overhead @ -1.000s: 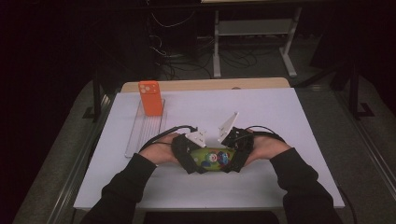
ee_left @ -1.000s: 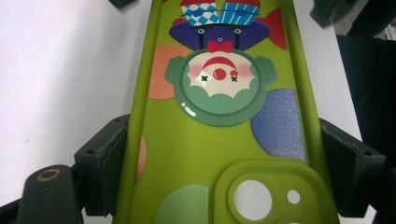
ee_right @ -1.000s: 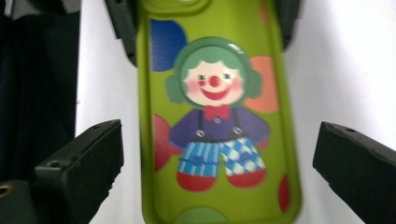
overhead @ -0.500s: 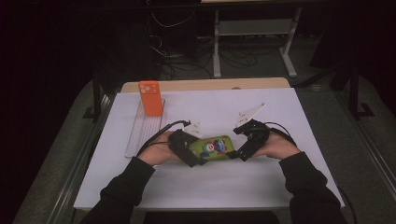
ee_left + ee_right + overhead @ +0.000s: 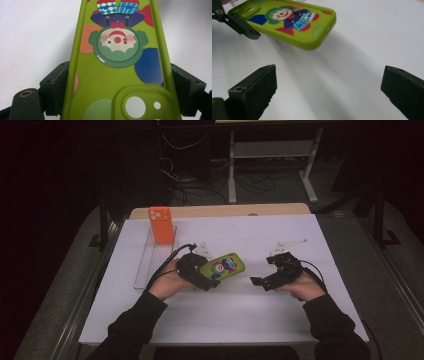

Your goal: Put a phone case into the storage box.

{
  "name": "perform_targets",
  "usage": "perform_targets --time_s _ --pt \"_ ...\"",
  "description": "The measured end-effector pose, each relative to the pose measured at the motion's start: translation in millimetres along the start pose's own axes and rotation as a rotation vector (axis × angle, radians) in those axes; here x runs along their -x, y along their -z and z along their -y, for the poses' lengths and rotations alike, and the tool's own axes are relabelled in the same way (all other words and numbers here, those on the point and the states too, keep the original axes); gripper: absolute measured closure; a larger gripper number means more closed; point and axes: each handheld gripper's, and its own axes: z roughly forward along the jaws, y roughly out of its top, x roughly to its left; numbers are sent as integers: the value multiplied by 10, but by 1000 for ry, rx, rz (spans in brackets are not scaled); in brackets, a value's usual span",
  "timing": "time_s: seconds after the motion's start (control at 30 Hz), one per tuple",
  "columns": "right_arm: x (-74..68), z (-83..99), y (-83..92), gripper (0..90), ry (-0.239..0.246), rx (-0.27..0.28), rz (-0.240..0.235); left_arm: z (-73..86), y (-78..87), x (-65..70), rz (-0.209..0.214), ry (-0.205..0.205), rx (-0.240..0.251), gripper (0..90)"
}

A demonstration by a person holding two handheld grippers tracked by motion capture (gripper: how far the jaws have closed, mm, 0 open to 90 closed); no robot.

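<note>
A green phone case [image 5: 226, 266] printed with a clown sits in my left gripper [image 5: 209, 276], whose jaws are shut on its two long edges near the camera cut-out. In the left gripper view the green phone case [image 5: 117, 62] runs up between both black pads. It hangs just above the white table [image 5: 280, 320]. My right gripper [image 5: 262, 270] stands open to the right of the case, apart from it, with nothing between its jaws. In the right gripper view the green phone case [image 5: 292, 20] lies at the upper left, beyond my right gripper [image 5: 329, 87].
An orange phone case [image 5: 161, 224] stands upright at the far end of a clear slotted rack [image 5: 150, 262] on the table's left. A wooden board [image 5: 220, 211] edges the table's far side. Dark floor and a metal stand lie beyond.
My right gripper has let go of the green case and drawn away to the right. The left gripper keeps its grip and has stayed where it was.
</note>
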Motion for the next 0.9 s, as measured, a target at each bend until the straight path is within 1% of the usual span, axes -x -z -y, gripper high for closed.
perform_targets --time_s 0.03,0.07,0.1,0.17,0.2,0.23,0.27,0.33,0.47,0.5,0.57,0.7,0.73,0.77,0.8,0.83,0.87,0.9 --pt "-7 25 -2 0 -5 13 19 0 15 -17 -9 -7 -12 155" --pt "-11 52 -4 0 -3 29 31 0 19 -23 -15 -3 -11 155" --pt "-38 80 -3 0 -22 41 42 1 20 -24 -16 3 -9 155" --pt "-62 129 -7 0 -38 74 51 2 26 -30 -23 11 -13 155" --pt "-78 147 -6 0 -55 83 52 1 28 -31 -28 10 -12 155" --pt "-89 170 -10 0 -56 97 60 1 30 -30 -27 12 -13 155" --pt "-102 189 -13 0 -57 101 72 1 32 -29 -25 14 -12 155" --pt "-122 214 -25 0 -54 109 79 -2 33 -25 -18 23 -7 155" --pt "-168 221 -57 0 -26 106 111 -10 38 -19 -16 23 -9 155" --pt "-179 218 -68 0 -11 102 126 -10 40 -20 -13 23 -10 155" --pt "-187 217 -86 0 6 95 132 -8 40 -24 -13 19 -12 155" --pt "-226 219 -122 0 50 81 169 -7 34 -28 -7 20 -12 155" --pt "-237 220 -133 0 59 74 185 -6 31 -24 -5 25 -9 155" --pt "-234 221 -136 0 78 70 191 -4 15 -6 -3 49 12 155" --pt "-243 220 -140 0 89 69 194 -5 15 -4 -4 48 12 155" --pt "-250 219 -145 0 105 71 212 -6 15 -4 -5 49 12 155" --pt "-259 218 -145 0 122 73 220 -6 15 -6 -5 48 11 155" --pt "-266 216 -146 0 137 76 233 -7 33 -28 -7 20 -12 155"
